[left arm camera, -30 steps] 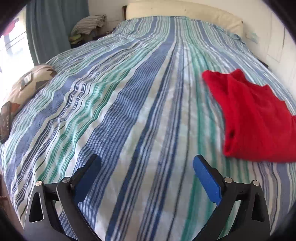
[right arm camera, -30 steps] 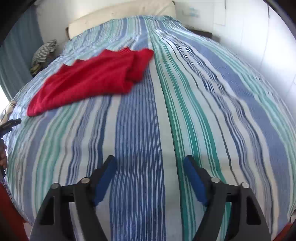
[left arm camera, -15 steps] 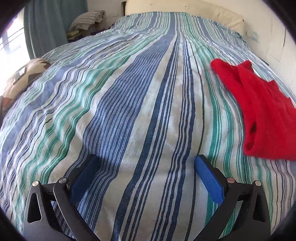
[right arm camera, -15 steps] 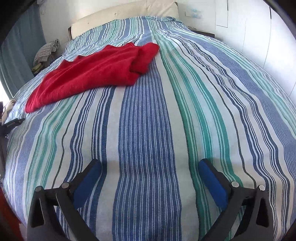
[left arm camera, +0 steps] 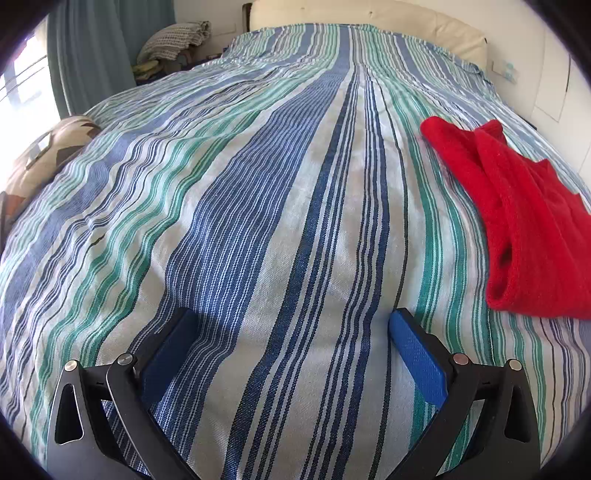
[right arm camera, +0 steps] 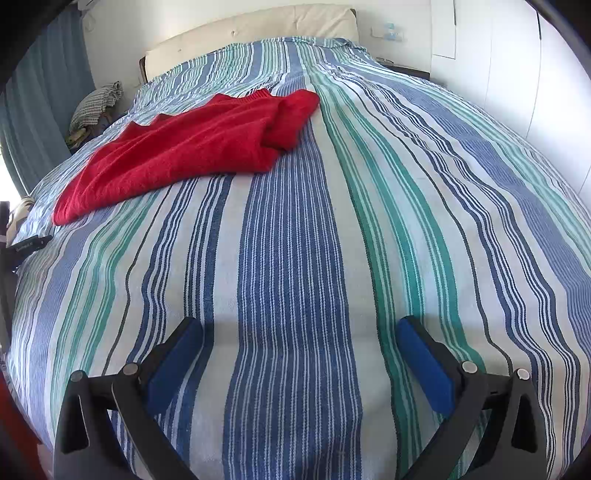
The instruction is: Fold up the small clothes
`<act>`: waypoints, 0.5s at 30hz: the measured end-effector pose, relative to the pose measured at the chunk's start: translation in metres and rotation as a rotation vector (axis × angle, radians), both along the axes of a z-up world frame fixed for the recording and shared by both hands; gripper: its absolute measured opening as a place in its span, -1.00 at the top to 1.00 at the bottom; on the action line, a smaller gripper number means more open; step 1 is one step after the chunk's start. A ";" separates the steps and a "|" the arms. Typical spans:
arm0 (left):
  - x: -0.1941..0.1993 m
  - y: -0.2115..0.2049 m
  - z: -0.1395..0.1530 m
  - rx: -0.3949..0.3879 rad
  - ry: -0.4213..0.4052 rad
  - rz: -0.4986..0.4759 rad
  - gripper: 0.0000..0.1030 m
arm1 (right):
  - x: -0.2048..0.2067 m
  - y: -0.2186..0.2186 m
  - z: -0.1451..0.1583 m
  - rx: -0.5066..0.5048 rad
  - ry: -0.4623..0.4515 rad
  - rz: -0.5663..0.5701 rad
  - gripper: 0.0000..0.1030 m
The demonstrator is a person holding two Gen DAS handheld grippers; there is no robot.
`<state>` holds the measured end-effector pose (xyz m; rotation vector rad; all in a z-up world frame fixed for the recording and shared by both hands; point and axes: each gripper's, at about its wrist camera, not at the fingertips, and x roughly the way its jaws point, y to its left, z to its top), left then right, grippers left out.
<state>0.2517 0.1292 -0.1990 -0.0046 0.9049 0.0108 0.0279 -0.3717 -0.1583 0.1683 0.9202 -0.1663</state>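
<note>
A red knitted garment (left arm camera: 524,214) lies folded on the striped bedspread (left arm camera: 280,206), at the right edge of the left wrist view. In the right wrist view the same red garment (right arm camera: 192,144) spreads across the upper left of the bed. My left gripper (left arm camera: 291,325) hangs open over bare bedspread, well to the left of the garment, nothing between its blue pads (left arm camera: 417,350). My right gripper (right arm camera: 299,332) stands wide open over the striped bedspread (right arm camera: 295,258), well short of the garment, and holds nothing.
A cream headboard (right arm camera: 258,33) closes the far end of the bed. A patterned cushion (left arm camera: 48,155) lies at the bed's left edge. Folded cloth (left arm camera: 173,40) is piled beside a teal curtain (left arm camera: 96,48). White cupboard doors (right arm camera: 517,74) stand to the right.
The right gripper's jaws have spread wider and it has drawn a little nearer the bed. The left view has shifted slightly, so the red garment sits further right.
</note>
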 end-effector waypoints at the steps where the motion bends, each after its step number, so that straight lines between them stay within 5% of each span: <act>1: 0.000 0.000 0.000 0.000 0.000 0.000 -0.99 | 0.000 0.000 0.000 0.001 -0.001 0.000 -1.00; 15: 0.000 0.000 0.000 0.000 0.000 0.000 -0.99 | -0.001 0.001 0.001 0.003 -0.006 0.000 -1.00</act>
